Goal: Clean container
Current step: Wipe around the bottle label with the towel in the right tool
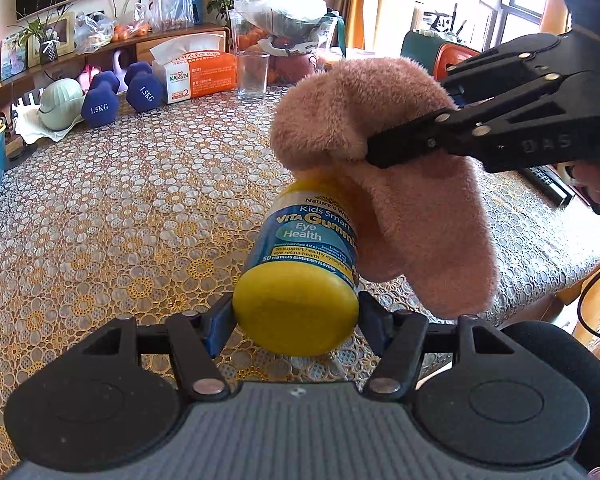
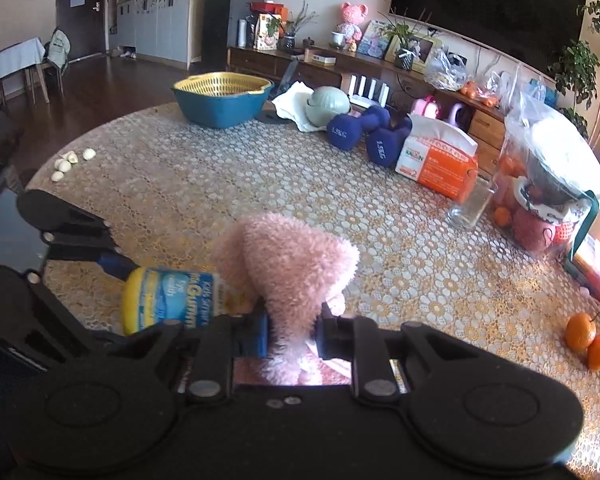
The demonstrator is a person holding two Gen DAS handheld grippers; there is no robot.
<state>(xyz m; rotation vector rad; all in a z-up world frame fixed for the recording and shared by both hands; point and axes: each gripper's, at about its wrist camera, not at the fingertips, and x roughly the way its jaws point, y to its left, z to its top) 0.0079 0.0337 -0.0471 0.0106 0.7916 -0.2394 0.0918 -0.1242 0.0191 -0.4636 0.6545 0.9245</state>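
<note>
Left gripper: jaws closed against the yellow base end of the vitamin bottle, one finger on either side. The bottle is held clear of the table, lying roughly level, its blue and yellow label reading "Eye Health" turned upward and its far end pointing away from the left wrist camera.

Right gripper: jaws clamped tight on a fold of the pink fluffy cloth, with little gap showing between the fingers. In the left wrist view the cloth drapes over the far end and right side of the bottle, touching it, and hangs below it. Whether the cap is on under the cloth cannot be told, since that end is covered.

Below both tools lies the table, covered in a gold and white floral lace pattern. Two oranges sit near its right edge in the right wrist view; garlic cloves lie well apart at the far left.

Farther back stand a clear drinking glass, an orange tissue box and two blue dumbbells marked 1.5KG. A blue basin with a yellow strainer inset sits at the far side.
</note>
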